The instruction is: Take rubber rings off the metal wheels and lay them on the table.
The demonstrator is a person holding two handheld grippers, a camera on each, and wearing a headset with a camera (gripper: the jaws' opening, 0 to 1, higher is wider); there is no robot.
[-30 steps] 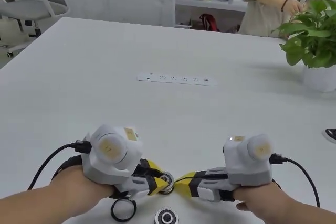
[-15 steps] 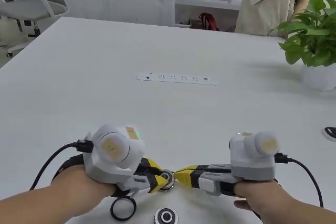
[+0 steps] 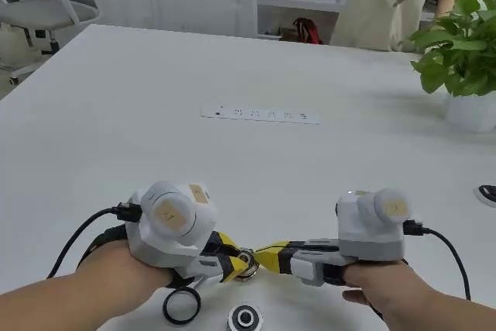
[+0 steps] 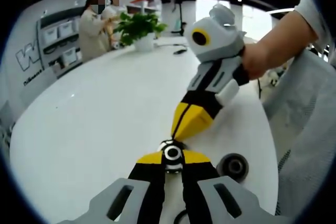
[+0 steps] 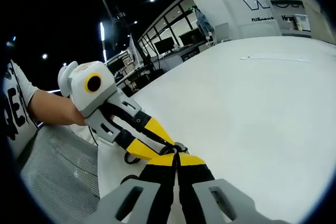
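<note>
Metal wheel [image 4: 172,153] held just above the near edge of the table [image 3: 232,168], between the two grippers. In the left gripper view its round face, with a dark hub at the centre, is turned back toward the camera, so its axle runs roughly along that gripper's jaws. Left gripper [image 4: 171,160]: yellow jaw tips clamped on the wheel from either side. Right gripper [image 4: 181,132]: jaws drawn together to a point, with the tips touching the wheel's rim from the opposite side; whether rubber is pinched between them cannot be told. Loose rubber ring [image 3: 180,305]: flat on the table, just beside the left gripper. Second wheel [image 3: 246,318]: lying flat, hub upward, near the held one. Power strip [image 3: 260,115] at mid-table; potted plant [image 3: 457,44] at the far right.
</note>
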